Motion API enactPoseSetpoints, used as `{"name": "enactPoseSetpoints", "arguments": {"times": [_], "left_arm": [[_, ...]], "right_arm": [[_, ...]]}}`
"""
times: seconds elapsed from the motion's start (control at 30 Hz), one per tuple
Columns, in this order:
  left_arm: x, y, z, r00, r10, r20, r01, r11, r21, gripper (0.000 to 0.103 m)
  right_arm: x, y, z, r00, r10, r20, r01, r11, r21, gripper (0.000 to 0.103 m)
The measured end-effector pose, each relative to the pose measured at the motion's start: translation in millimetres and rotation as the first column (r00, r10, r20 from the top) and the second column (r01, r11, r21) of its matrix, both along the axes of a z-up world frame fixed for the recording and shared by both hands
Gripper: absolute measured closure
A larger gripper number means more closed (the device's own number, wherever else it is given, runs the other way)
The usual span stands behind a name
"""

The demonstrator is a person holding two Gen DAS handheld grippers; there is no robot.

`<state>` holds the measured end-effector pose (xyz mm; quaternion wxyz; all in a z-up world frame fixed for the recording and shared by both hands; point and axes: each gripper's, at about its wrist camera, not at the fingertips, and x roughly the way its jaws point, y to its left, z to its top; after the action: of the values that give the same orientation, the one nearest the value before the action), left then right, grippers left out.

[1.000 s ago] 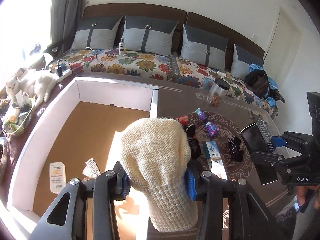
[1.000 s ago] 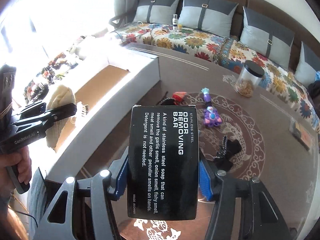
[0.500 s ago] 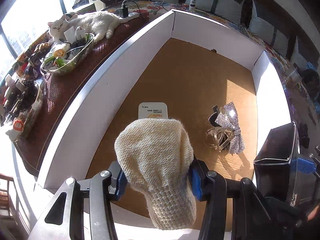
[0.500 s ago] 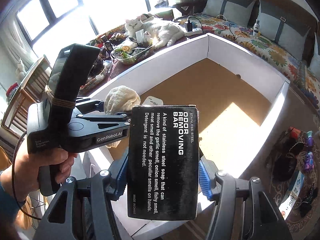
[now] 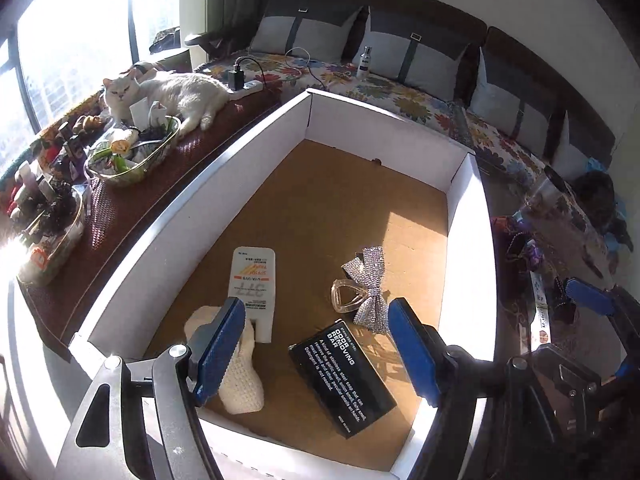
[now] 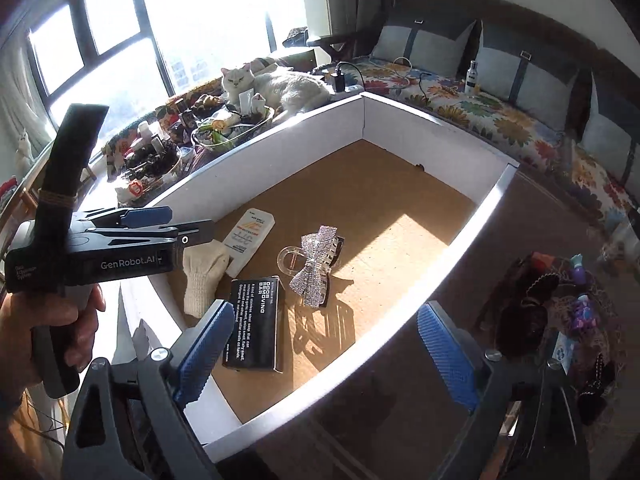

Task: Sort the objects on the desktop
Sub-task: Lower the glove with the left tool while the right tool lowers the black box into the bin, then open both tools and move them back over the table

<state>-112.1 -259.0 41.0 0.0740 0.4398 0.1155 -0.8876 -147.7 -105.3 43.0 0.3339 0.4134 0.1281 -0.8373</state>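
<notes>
Fingers [image 5: 218, 350] on the left gripper [image 5: 316, 354] and right gripper [image 6: 332, 354] have just been opening, holding nothing. The knit mitt [image 5: 240, 376] and black box [image 5: 344, 376] are lying inside the big box [image 5: 160, 236].

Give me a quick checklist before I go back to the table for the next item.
1. Left gripper empty, jaws just opened: ok.
2. Right gripper empty, jaws just opened: ok.
3. Knitted pouch lying in the box: ok.
4. Black carton flat on the box floor: ok.
5. Items left on the table to sort: ok, several remain.
6. Cat clear of the box: ok, lying beyond its far wall.
</notes>
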Motion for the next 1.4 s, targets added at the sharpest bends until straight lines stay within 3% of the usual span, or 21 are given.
{"name": "enactPoseSetpoints", "arguments": {"times": [0.13, 0.23, 0.3, 0.37, 0.53, 0.67, 0.8, 0.93, 1.03, 1.4], "left_arm": [[9.2, 85.1, 21.7, 0.983, -0.165, -0.085, 0.169, 0.985, 0.041, 0.027], [19.2, 155.9, 15.7, 0.951, -0.286, -0.118, 0.293, 0.955, 0.049, 0.006], [22.0, 199.7, -3.8, 0.933, -0.346, -0.104, 0.351, 0.935, 0.043, 0.004], [16.7, 233.7, -37.0, 0.924, -0.38, -0.042, 0.381, 0.924, 0.025, 0.004], [-4.4, 285.5, -116.9, 0.92, -0.381, 0.093, 0.387, 0.92, -0.059, 0.004], [-19.1, 302.3, -146.4, 0.914, -0.379, 0.142, 0.395, 0.912, -0.109, 0.001], [-35.8, 302.9, -150.3, 0.915, -0.386, 0.118, 0.399, 0.91, -0.114, 0.0], [-53.6, 301.9, -151.7, 0.907, -0.408, 0.101, 0.418, 0.901, -0.117, 0.0], [-55.4, 300.5, -152.9, 0.911, -0.41, 0.041, 0.411, 0.903, -0.126, 0.0], [-54.6, 300.0, -152.3, 0.911, -0.41, 0.042, 0.412, 0.902, -0.127, 0.0]], "right_arm": [[3.6, 80.5, -0.4, 0.979, -0.146, -0.141, 0.154, 0.987, 0.044, 0.003], [7.4, 153.8, -19.3, 0.947, -0.27, -0.173, 0.287, 0.954, 0.086, 0.003], [13.3, 199.0, -38.7, 0.924, -0.344, -0.169, 0.366, 0.922, 0.124, 0.003], [21.9, 240.1, -59.1, 0.902, -0.4, -0.163, 0.423, 0.893, 0.152, 0.003], [43.2, 314.1, -104.2, 0.857, -0.499, -0.13, 0.516, 0.836, 0.189, 0.003], [51.7, 340.1, -121.6, 0.835, -0.54, -0.105, 0.55, 0.817, 0.175, 0.003], [41.4, 350.6, -139.1, 0.827, -0.559, -0.059, 0.56, 0.808, 0.182, 0.0], [27.0, 366.5, -146.9, 0.806, -0.592, 0.002, 0.589, 0.802, 0.1, 0.0], [23.9, 368.4, -148.7, 0.797, -0.603, -0.028, 0.603, 0.793, 0.081, 0.0], [23.2, 366.9, -147.9, 0.797, -0.603, -0.028, 0.603, 0.794, 0.081, 0.0]]}}
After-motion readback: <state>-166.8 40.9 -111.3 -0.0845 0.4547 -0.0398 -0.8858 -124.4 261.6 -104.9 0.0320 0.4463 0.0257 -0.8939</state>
